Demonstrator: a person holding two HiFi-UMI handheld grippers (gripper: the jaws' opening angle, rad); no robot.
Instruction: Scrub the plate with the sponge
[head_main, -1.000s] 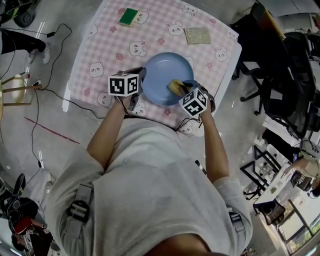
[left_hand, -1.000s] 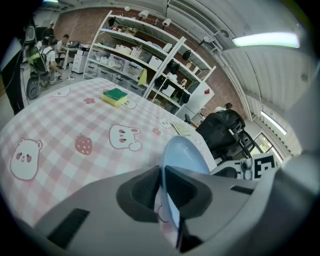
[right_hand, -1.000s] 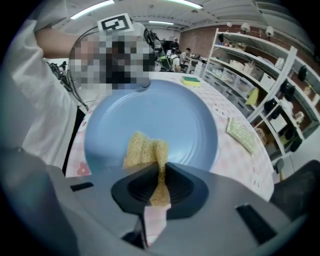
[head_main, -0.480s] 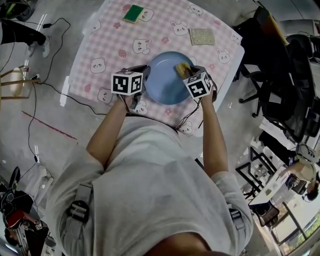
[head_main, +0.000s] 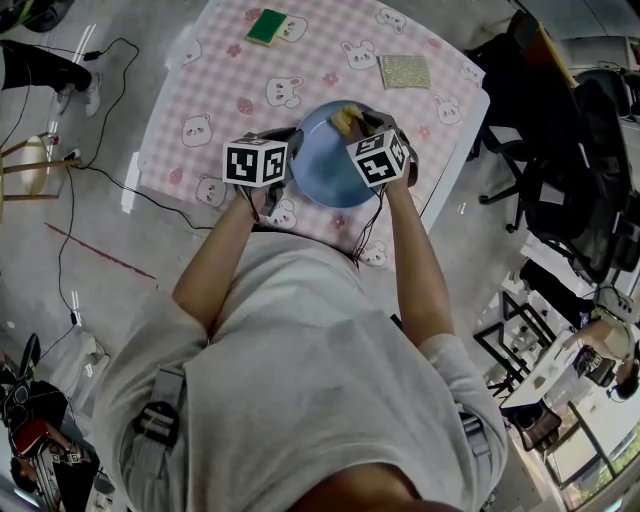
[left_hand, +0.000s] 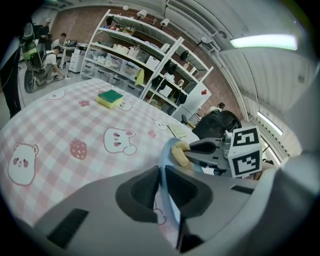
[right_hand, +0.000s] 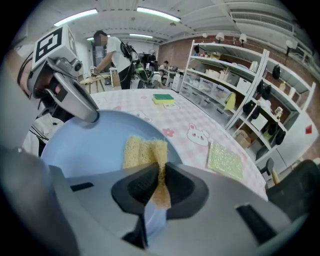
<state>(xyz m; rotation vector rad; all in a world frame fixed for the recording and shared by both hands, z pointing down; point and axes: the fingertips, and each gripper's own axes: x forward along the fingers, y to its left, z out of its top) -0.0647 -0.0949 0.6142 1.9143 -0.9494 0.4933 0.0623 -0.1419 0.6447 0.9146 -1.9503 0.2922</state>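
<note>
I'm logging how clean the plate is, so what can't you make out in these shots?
Head view: side edges of the plate, under the left gripper and right gripper.
Left gripper view: the plate's face, seen edge-on.
Right gripper view: part of the sponge, behind that gripper's jaws.
How clean it is: too fine in every view.
</note>
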